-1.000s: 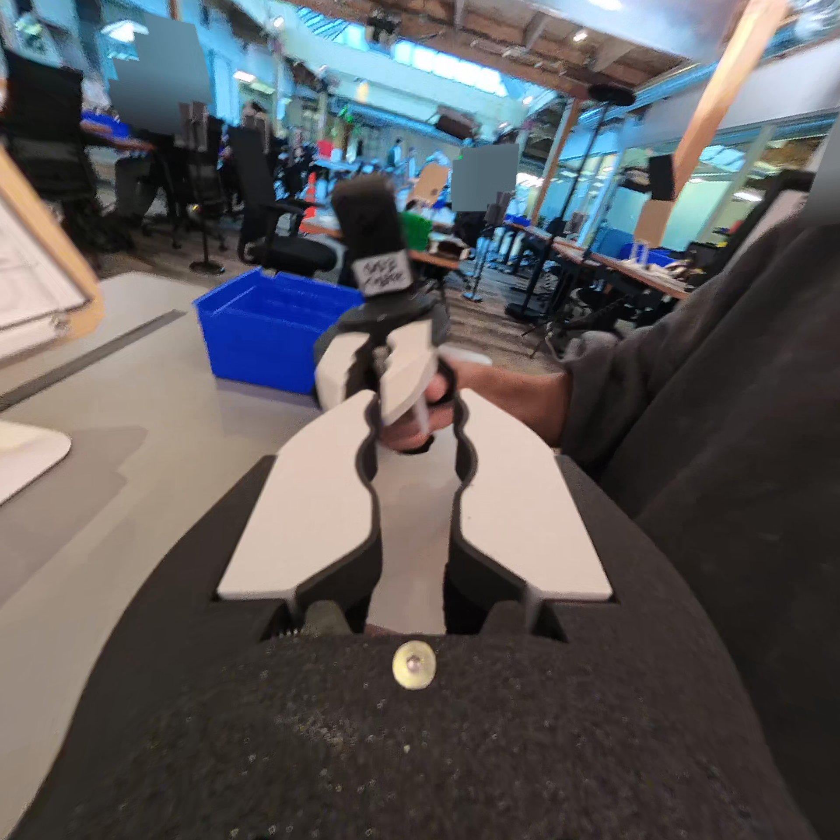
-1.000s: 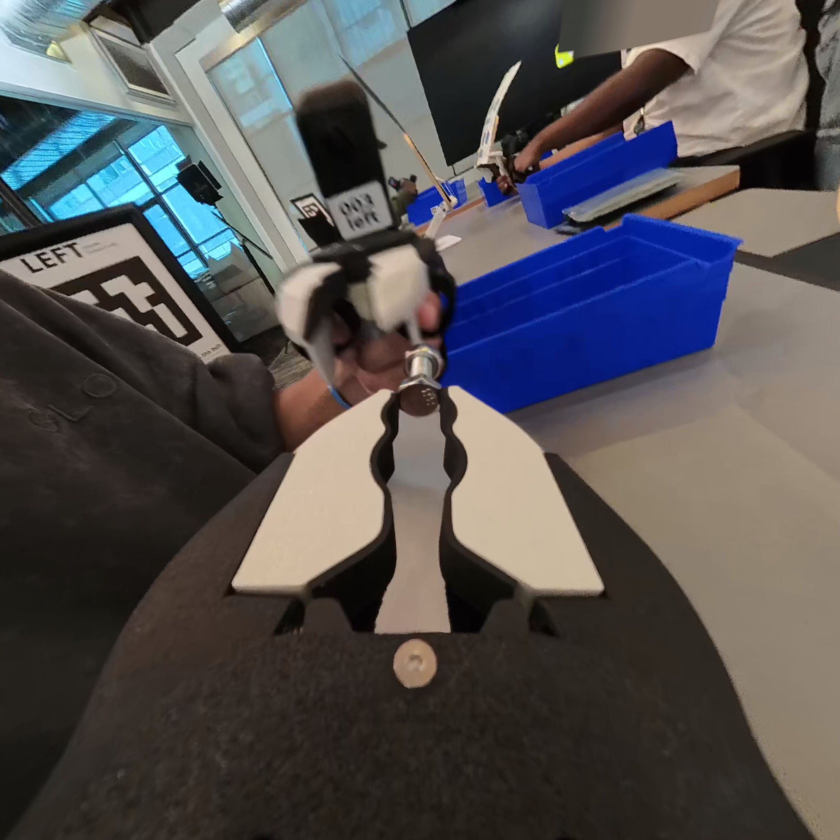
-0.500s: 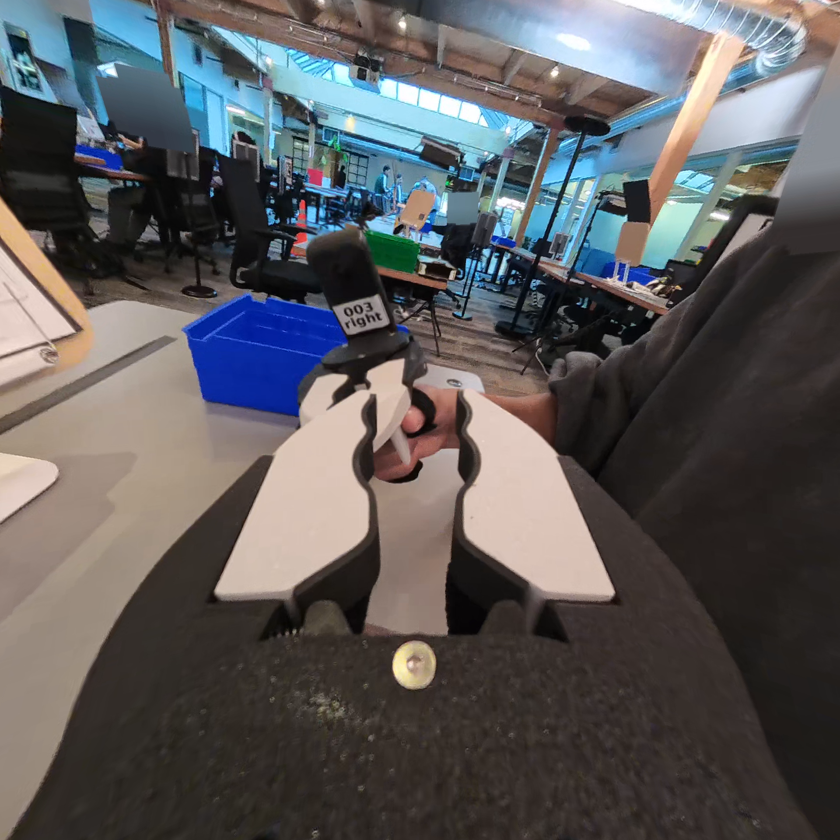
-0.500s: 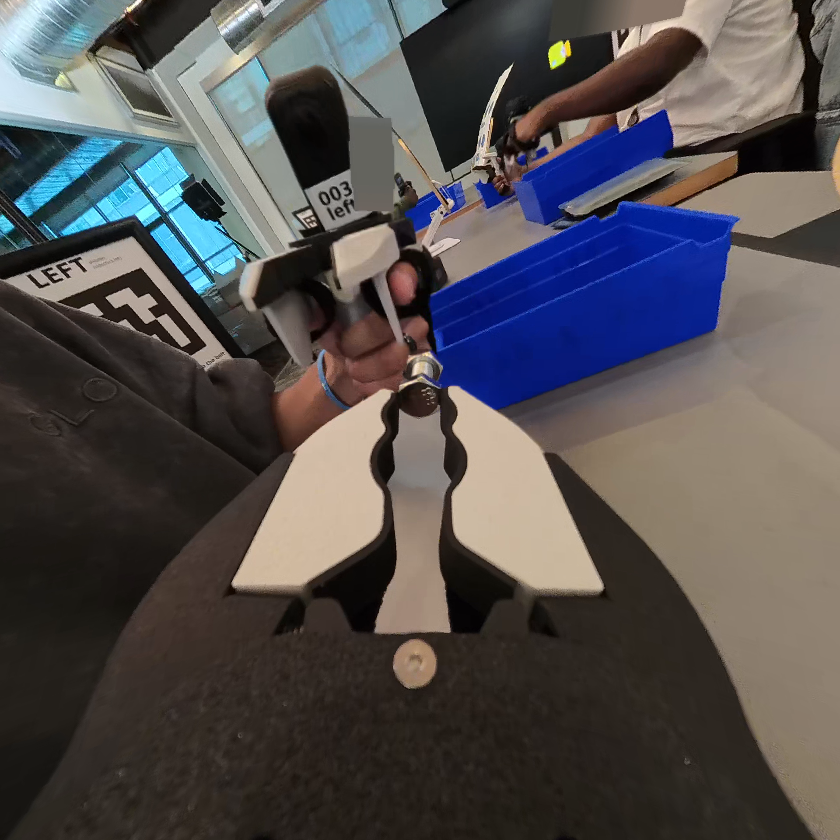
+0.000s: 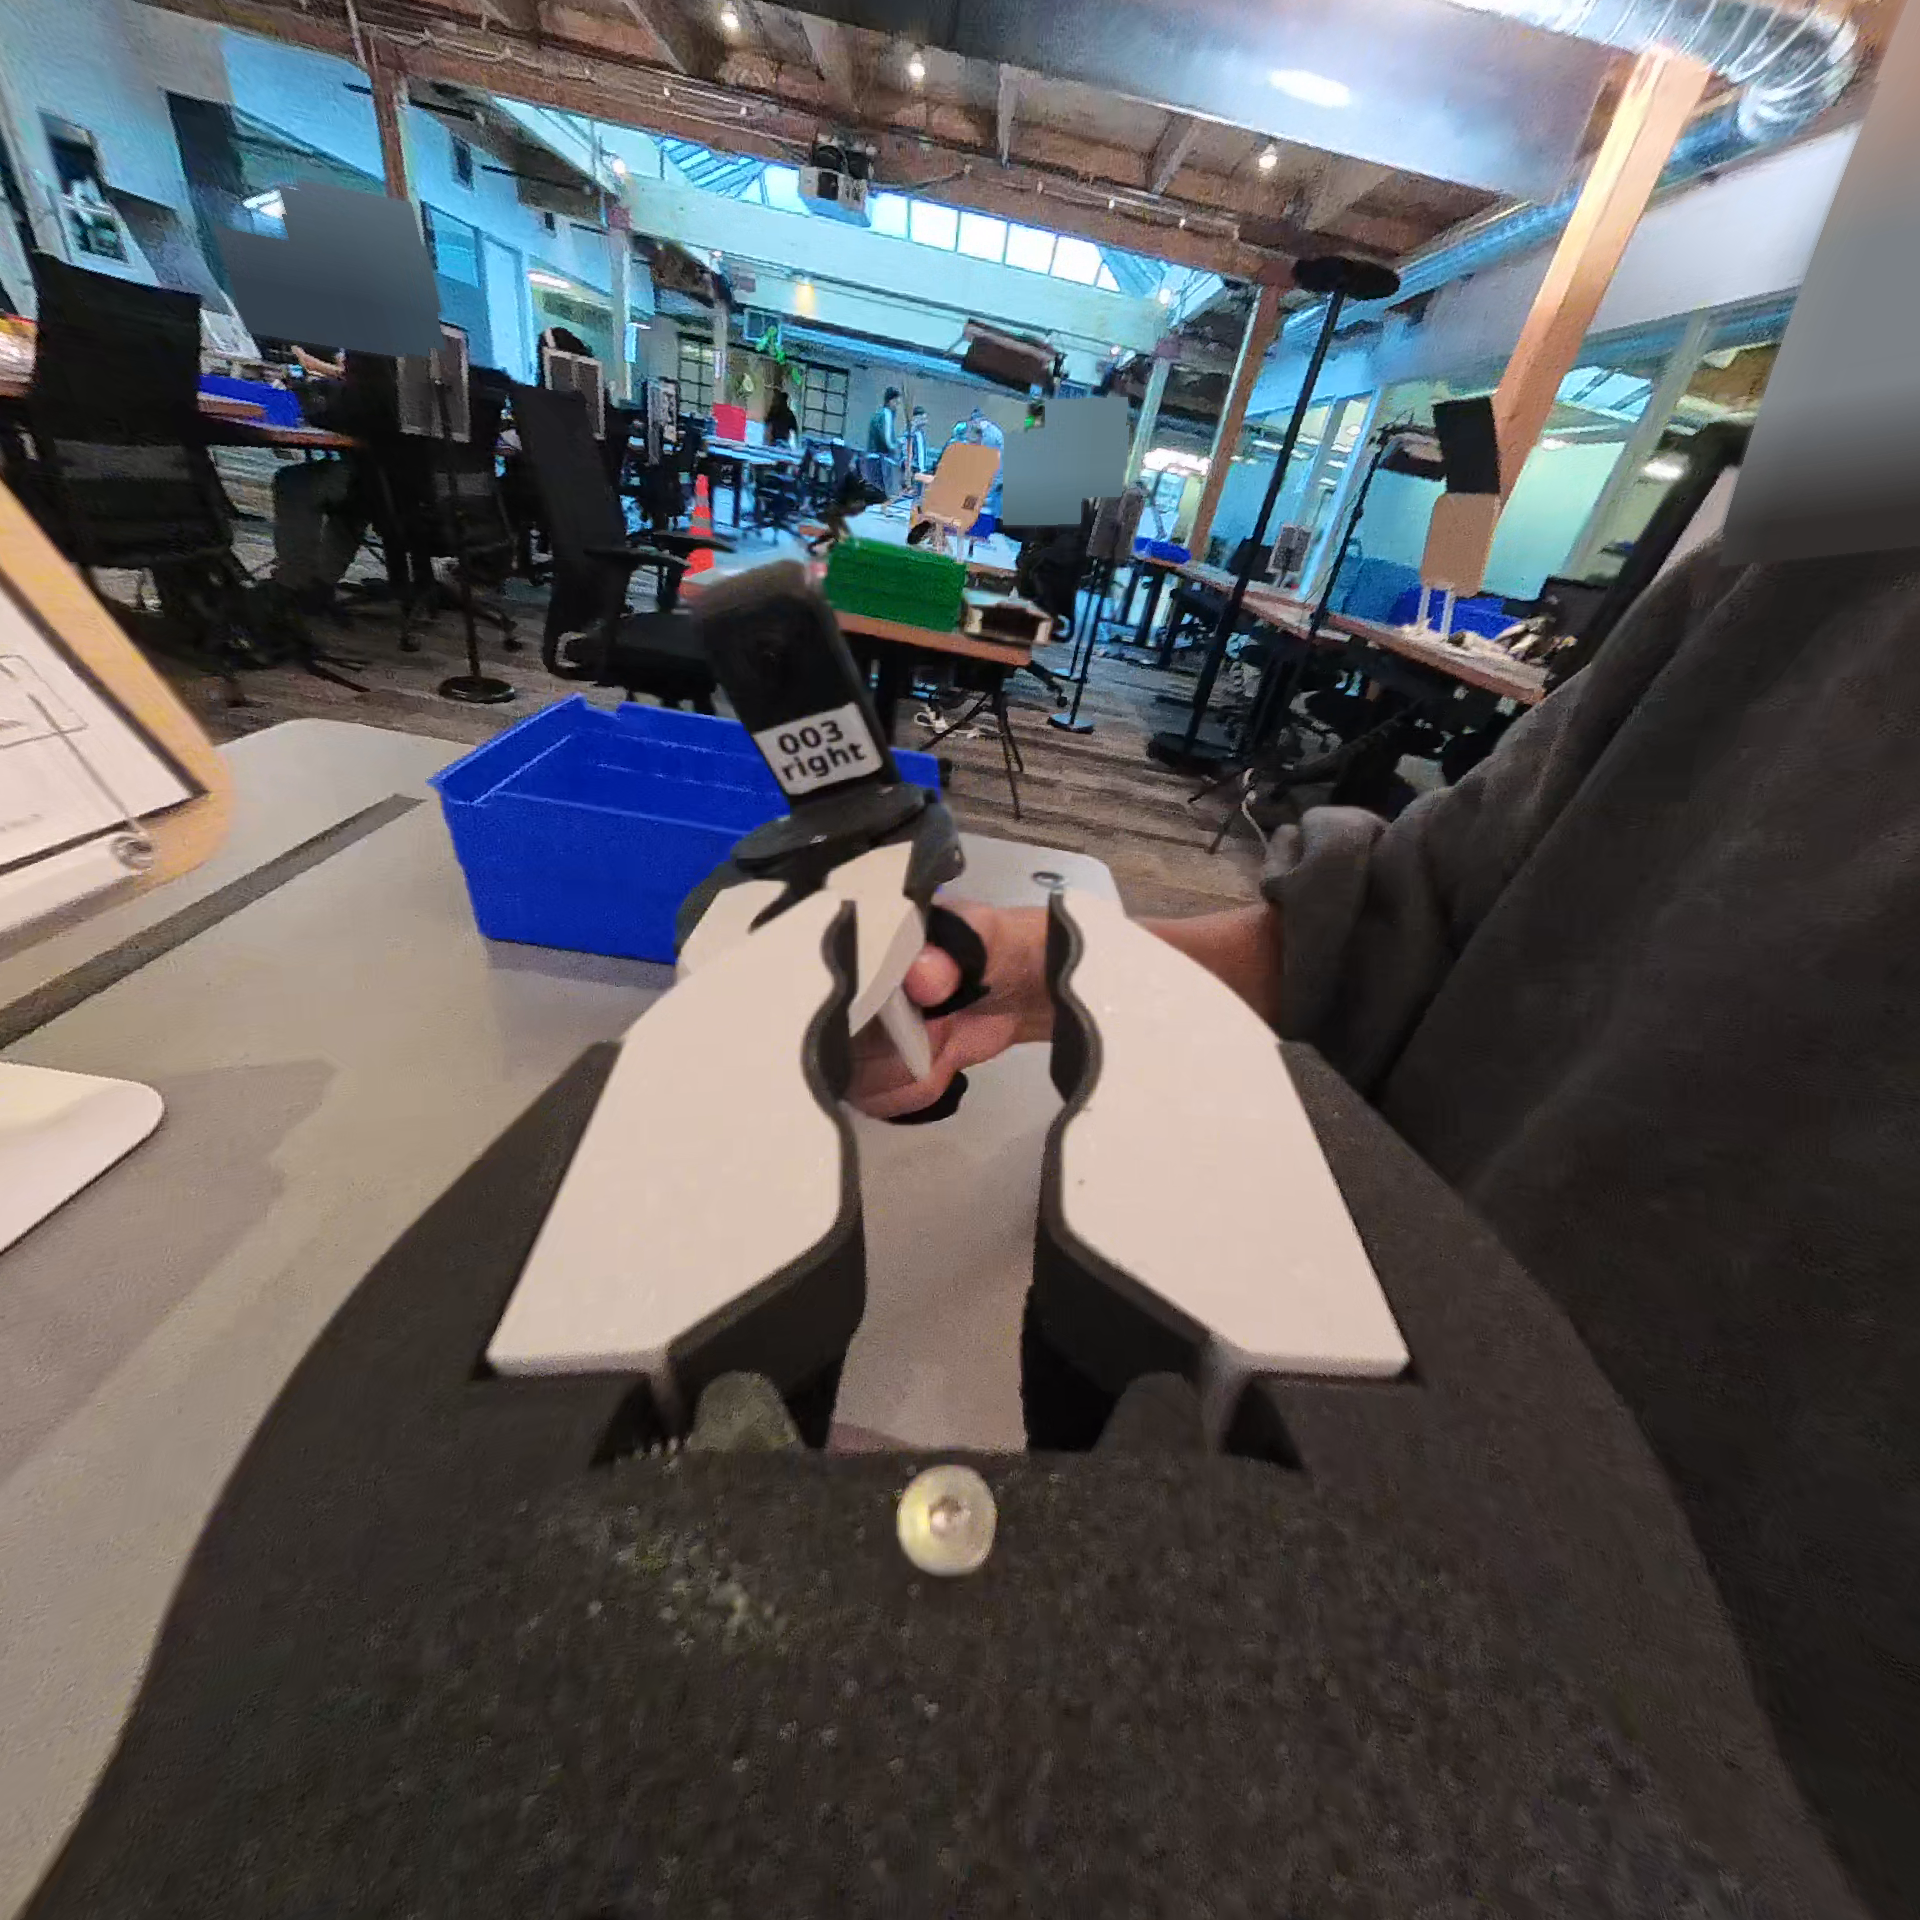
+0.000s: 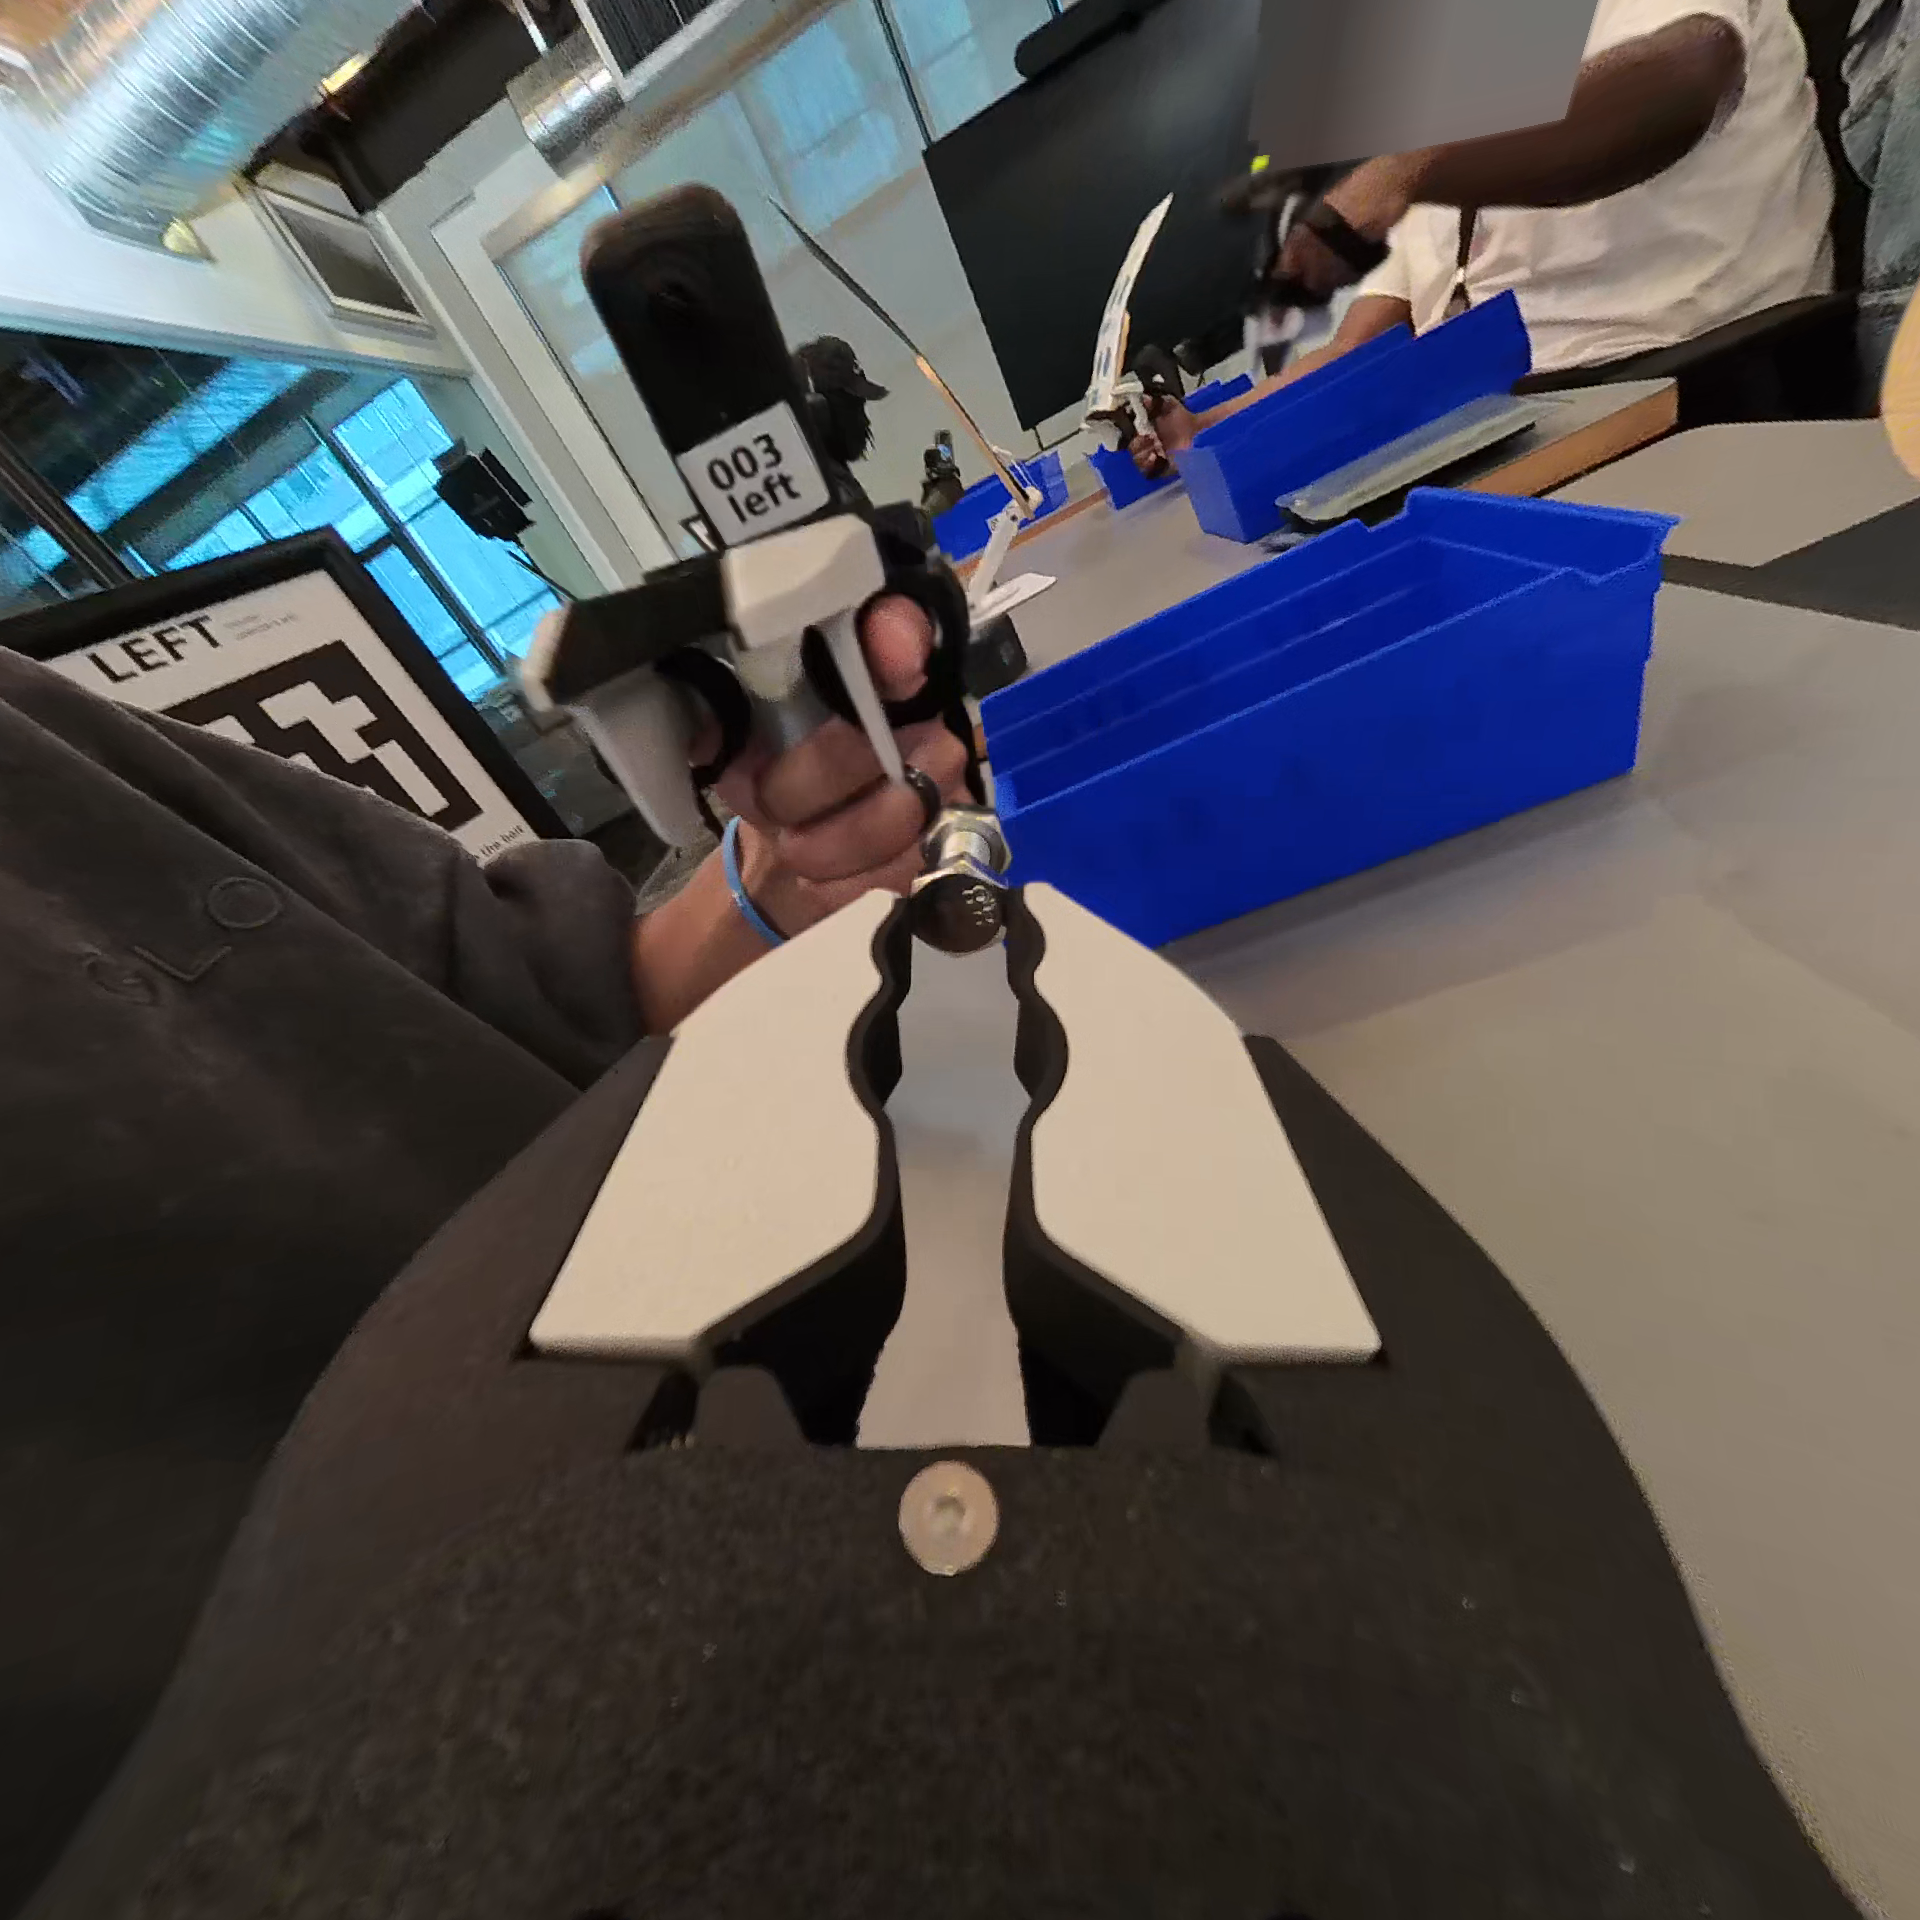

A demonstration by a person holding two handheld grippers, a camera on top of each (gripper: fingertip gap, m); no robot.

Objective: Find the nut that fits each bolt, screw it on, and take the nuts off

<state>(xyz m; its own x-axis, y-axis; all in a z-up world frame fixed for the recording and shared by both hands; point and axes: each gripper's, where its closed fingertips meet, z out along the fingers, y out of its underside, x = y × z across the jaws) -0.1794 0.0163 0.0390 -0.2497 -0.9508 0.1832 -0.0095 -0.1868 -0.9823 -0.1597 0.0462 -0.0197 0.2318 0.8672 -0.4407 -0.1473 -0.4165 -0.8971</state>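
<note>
In the right wrist view my right gripper (image 6: 961, 902) is shut on the head of a silver bolt (image 6: 961, 923), whose shank points away from me. A silver nut (image 6: 968, 836) sits on the shank just past the head. My left gripper (image 6: 790, 816) faces it, held in a hand, with its jaws wide open; one fingertip (image 6: 896, 774) is just above the nut, and I cannot tell if it touches. In the left wrist view my left gripper (image 5: 948, 912) is open and empty. The right gripper (image 5: 831, 935) shows beyond it; the bolt is hidden there.
A blue bin (image 6: 1351, 748) stands on the grey table (image 6: 1610, 1143) to the right; it also shows in the left wrist view (image 5: 592, 831). A framed sign (image 6: 260, 717) stands at the left. A person (image 6: 1662, 187) works with blue bins at the far table. The grippers' ends are close to 7 cm from one another.
My left gripper has drawn back from the nut, tilted, and its jaws stand wider apart. My right gripper still holds the bolt in the same place.
</note>
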